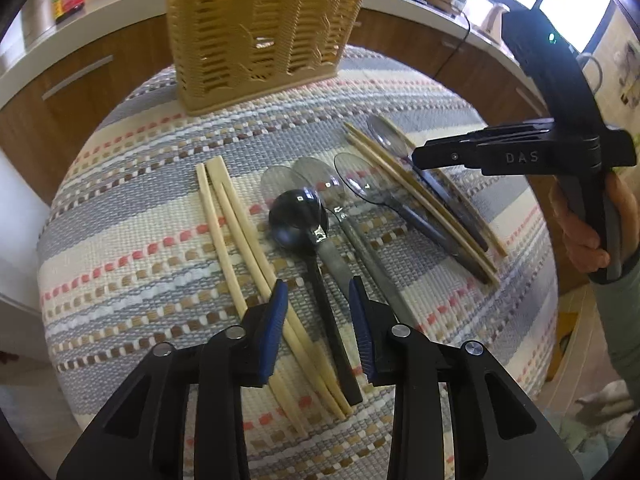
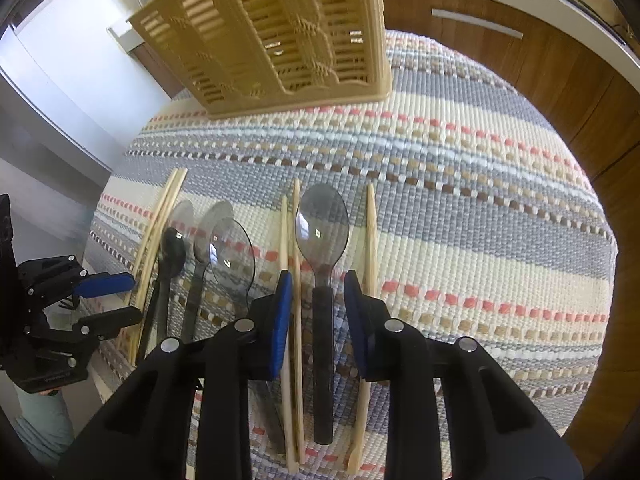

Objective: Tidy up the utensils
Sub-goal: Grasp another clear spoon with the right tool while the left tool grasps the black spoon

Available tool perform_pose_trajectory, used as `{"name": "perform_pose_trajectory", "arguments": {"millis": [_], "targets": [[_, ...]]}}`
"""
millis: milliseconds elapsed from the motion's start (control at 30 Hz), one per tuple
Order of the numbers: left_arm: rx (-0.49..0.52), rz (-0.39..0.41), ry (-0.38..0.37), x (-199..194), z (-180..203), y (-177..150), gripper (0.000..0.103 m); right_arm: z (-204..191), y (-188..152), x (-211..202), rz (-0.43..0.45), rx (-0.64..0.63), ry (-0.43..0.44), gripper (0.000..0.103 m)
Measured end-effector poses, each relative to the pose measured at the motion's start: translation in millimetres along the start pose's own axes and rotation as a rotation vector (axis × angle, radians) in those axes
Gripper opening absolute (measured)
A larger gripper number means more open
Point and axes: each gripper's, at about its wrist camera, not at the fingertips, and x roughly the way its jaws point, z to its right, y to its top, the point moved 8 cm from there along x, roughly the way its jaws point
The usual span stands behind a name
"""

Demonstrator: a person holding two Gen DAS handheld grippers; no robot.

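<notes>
On the striped surface (image 1: 120, 216), spoons and chopsticks lie unsorted, basket (image 1: 260, 36) at twelve o'clock seemingly unfilled; both grippers' fingers, spread, straddle spoon handles.

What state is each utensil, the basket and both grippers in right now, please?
Basket: upright, looks empty.
Black spoon: flat on mat, between left gripper jaws.
Grey spoon: flat, between right gripper jaws.
Chopsticks: lying loose.
Both grippers: open, unclamped.
</notes>
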Motion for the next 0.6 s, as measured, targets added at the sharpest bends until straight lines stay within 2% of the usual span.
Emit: {"name": "perform_pose_trajectory", "arguments": {"millis": [133,333,600], "targets": [[0.023,-0.041,0.037,10,4,-1,0.020,-3,-3,5,-0.009,-0.011,-0.010,0.024],[0.007,-0.062,0.039,15,2,0,0.020,2,-6,12,-0.036,-0.007,-0.017,0.016],[0.012,-0.071,0.083,25,3,18,0.020,4,4,19,-0.056,0.011,0.006,0.016]]}}
